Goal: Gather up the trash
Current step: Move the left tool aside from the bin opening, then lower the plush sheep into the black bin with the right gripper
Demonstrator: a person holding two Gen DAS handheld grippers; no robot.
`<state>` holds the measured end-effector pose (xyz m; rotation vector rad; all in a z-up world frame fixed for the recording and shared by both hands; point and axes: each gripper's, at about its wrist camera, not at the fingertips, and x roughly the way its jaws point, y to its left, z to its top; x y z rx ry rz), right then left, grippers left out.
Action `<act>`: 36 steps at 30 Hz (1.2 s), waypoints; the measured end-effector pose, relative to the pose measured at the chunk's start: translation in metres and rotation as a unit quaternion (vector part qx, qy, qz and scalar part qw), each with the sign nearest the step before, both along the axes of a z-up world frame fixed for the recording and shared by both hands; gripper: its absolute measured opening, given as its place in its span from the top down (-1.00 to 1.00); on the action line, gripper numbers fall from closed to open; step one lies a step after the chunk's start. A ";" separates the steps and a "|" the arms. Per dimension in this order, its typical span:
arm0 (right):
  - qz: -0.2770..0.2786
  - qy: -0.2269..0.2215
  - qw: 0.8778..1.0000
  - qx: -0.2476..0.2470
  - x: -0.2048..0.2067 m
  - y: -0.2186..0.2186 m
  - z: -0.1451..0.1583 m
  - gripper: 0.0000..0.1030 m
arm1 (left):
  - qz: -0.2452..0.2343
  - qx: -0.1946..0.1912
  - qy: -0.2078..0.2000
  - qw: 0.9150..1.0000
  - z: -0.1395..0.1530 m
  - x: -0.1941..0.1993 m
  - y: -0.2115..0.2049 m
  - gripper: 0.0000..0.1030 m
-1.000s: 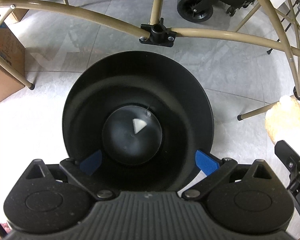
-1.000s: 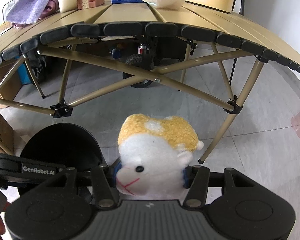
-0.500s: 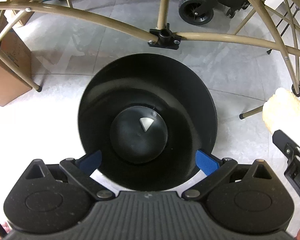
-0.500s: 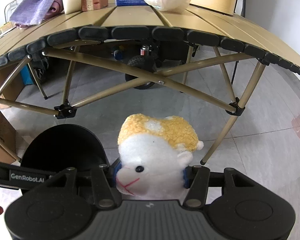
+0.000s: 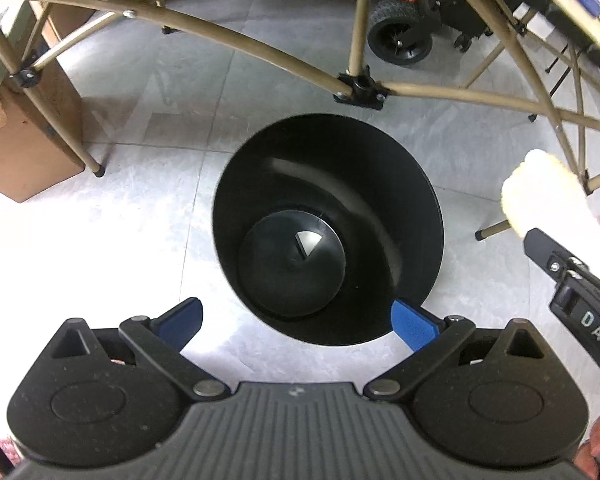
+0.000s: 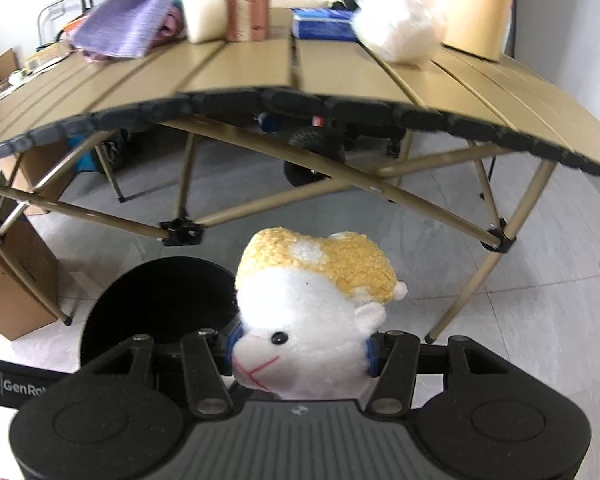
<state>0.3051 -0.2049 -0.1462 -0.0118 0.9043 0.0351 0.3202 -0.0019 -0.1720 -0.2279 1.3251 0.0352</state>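
A black round bin (image 5: 380, 184) stands on the grey tiled floor, with a small white scrap (image 5: 307, 242) lying at its bottom. My left gripper (image 5: 298, 322) hangs above the bin's near rim, pointing steeply down, open and holding nothing. My right gripper (image 6: 302, 346) is shut on a plush toy (image 6: 312, 304), white with a yellow fuzzy top, its face turned toward the camera. That toy (image 5: 540, 196) also shows at the right edge of the left wrist view, to the right of the bin. In the right wrist view the bin (image 6: 160, 300) sits left of the toy.
A tan folding table (image 6: 340, 76) stands beyond the bin, its frame bars (image 5: 260, 52) crossing just above it. On top lie a purple cloth (image 6: 128, 28), a white block (image 6: 204, 12), a blue packet (image 6: 324, 24) and a white fluffy ball (image 6: 400, 24). A cardboard box (image 5: 20, 152) stands left.
Both grippers have risen. The bin looks smaller and farther under the left gripper, and the right view now shows the tabletop. The toy stays clamped.
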 end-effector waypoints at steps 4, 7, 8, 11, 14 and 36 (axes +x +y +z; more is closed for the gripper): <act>0.017 -0.007 1.000 -0.002 -0.005 0.015 0.009 -0.03 | 0.013 -0.001 -0.011 1.000 0.012 -0.009 0.014 -0.99; 0.027 -0.009 1.000 -0.003 -0.008 0.025 0.013 -0.03 | 0.028 0.005 -0.018 0.999 0.019 -0.014 0.025 -0.99; 0.029 -0.007 1.000 -0.002 -0.008 0.027 0.013 -0.03 | 0.033 0.007 -0.019 0.999 0.020 -0.015 0.029 -0.99; 0.039 -0.003 0.999 0.006 -0.008 0.036 0.012 -0.03 | 0.049 0.025 -0.016 0.998 0.019 -0.018 0.041 -0.99; 0.052 0.001 0.999 0.011 -0.006 0.046 0.011 -0.03 | 0.064 0.031 -0.011 0.997 0.016 -0.019 0.053 -0.99; 0.096 0.090 0.991 0.032 0.023 0.097 -0.044 -0.03 | 0.077 0.075 -0.015 0.994 0.002 -0.022 0.081 -0.99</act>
